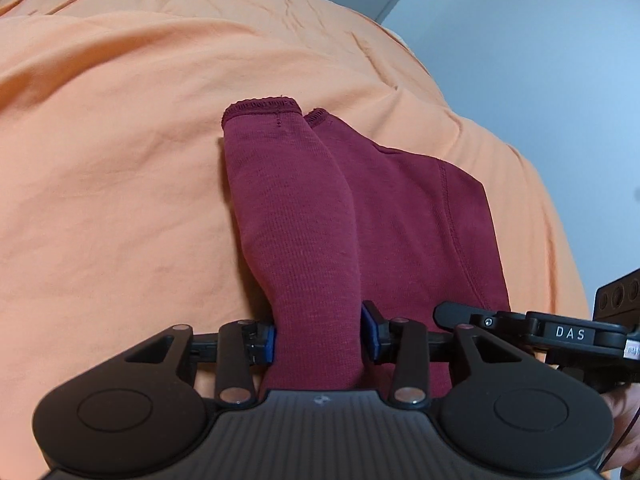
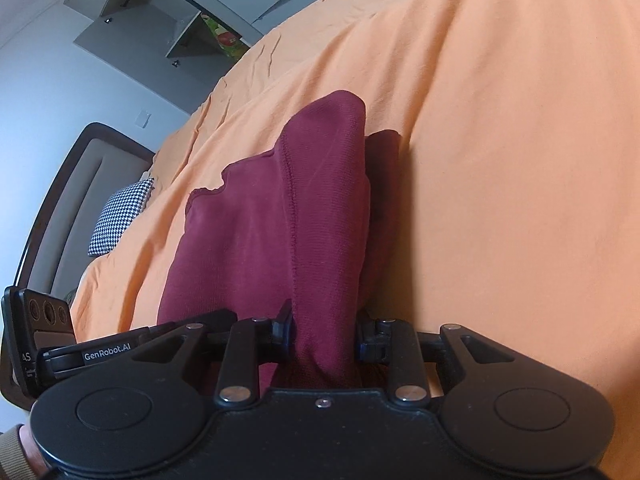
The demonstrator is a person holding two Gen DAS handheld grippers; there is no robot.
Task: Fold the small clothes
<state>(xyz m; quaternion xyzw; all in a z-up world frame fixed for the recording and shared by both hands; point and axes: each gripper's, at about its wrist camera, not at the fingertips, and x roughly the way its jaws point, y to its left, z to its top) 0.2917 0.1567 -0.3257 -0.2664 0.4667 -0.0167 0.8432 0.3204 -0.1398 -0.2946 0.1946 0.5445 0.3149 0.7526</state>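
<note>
While both tools work on the bed, the left hand-held gripper pinches a sleeve of the dark red garment between its blue pads. The sleeve stretches forward from it, cuff at the far end. The right hand-held gripper pinches a bunched fold of the same garment, which lies ahead of it on the orange bedsheet. Far to its left sits a checkered pillow.

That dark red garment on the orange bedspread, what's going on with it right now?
A person is folding the maroon garment on the orange bedspread with two handheld grippers. The left gripper is clamped on a sleeve; the right gripper pinches a bunched fold of the body. The far end rests on the bed.
</note>
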